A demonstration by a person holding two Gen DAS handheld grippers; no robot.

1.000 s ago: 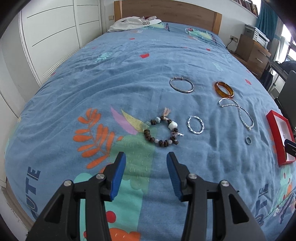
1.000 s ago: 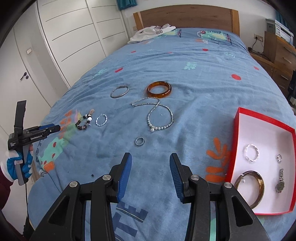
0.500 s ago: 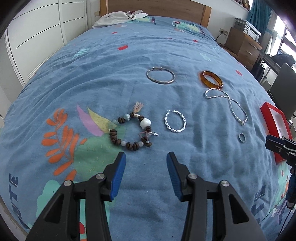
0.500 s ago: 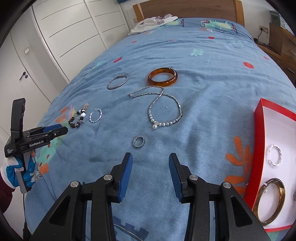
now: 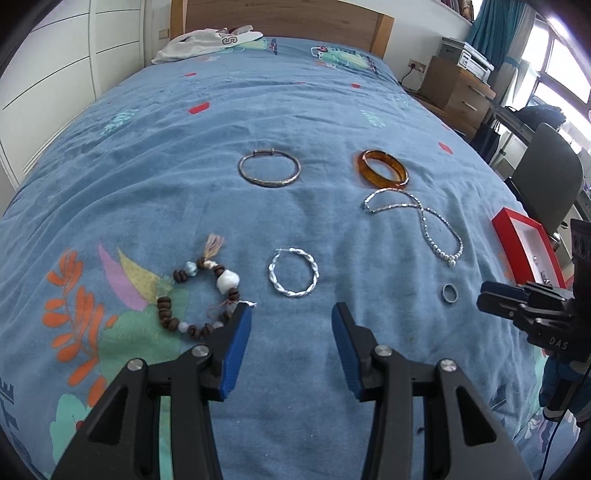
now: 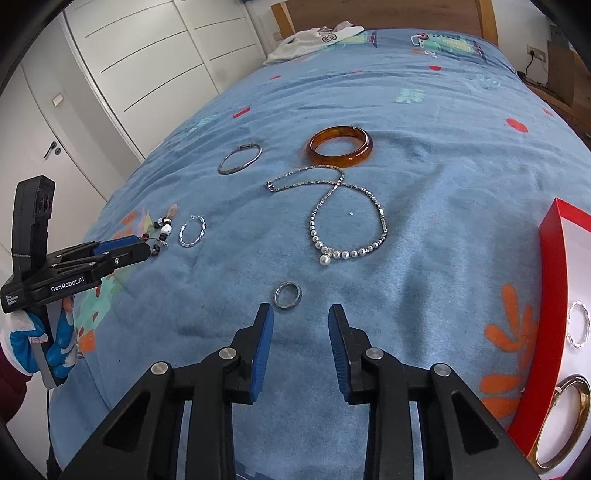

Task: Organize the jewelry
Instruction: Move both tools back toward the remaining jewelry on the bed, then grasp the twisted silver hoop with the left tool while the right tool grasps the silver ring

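Observation:
Jewelry lies on a blue bedspread. My left gripper is open and empty, just short of a twisted silver hoop, with a brown bead bracelet by its left finger. Farther off lie a plain silver bangle, an amber bangle and a pearl necklace. My right gripper is open and empty, just short of a small silver ring. A red-rimmed white box at the right holds a twisted hoop and a gold bangle.
White wardrobe doors run along the left of the bed. A wooden headboard and a white garment are at the far end. A wooden dresser and a dark chair stand to the right.
Both grippers have moved forward and lower toward the bed. The left one has shifted right, from the bead bracelet to the twisted hoop. The right one has closed in on the small ring.

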